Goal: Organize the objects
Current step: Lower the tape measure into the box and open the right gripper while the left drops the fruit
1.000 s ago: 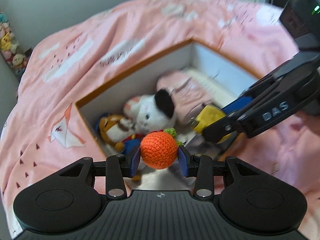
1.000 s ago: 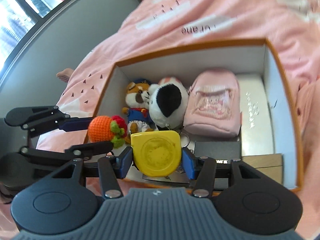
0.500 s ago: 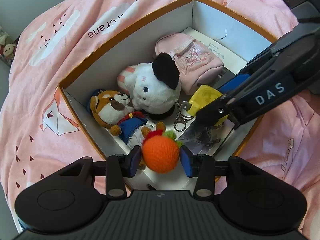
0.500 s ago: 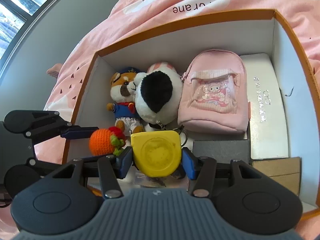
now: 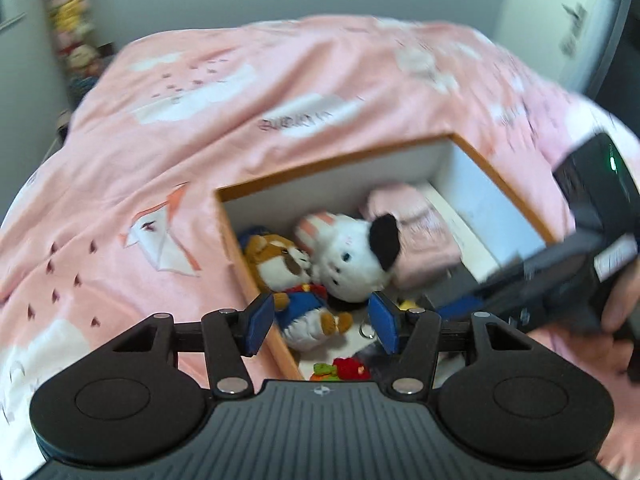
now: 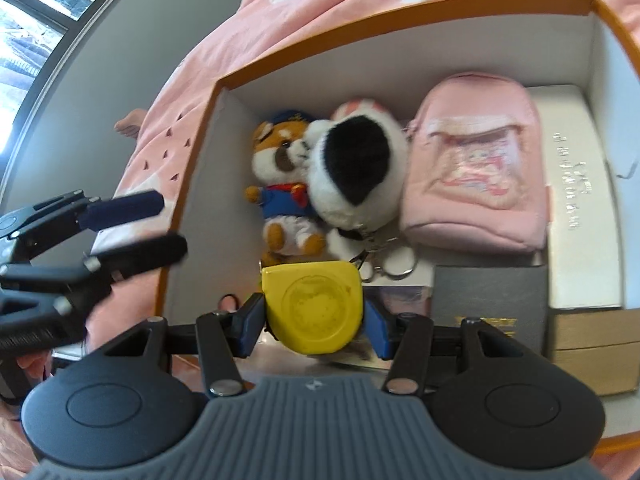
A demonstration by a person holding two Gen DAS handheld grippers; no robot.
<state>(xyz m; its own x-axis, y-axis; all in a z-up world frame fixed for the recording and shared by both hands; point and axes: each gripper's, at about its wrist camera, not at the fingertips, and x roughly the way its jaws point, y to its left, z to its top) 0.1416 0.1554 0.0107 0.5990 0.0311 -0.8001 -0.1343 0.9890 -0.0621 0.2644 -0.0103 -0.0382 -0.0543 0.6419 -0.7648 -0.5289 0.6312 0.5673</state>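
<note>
The left gripper is seen with its blue-padded jaws standing apart and nothing between them; they have just been opening. Just below and nearer than those jaws, the orange crocheted ball with green and red trim lies in the near corner of the orange-rimmed white cardboard box, clear of both pads and half hidden by the gripper body. To the right, the right gripper is clamped on a yellow rounded plastic case, held low over the box's near edge, with a pad pressed to each side. Past it a small metal key ring is seen, then a brown plush fox in a blue uniform lying beside a white plush dog with a black ear. Further right lie a pink fabric pouch, a dark grey flat box and a long white box. The box rests on a pink printed bedspread.
</note>
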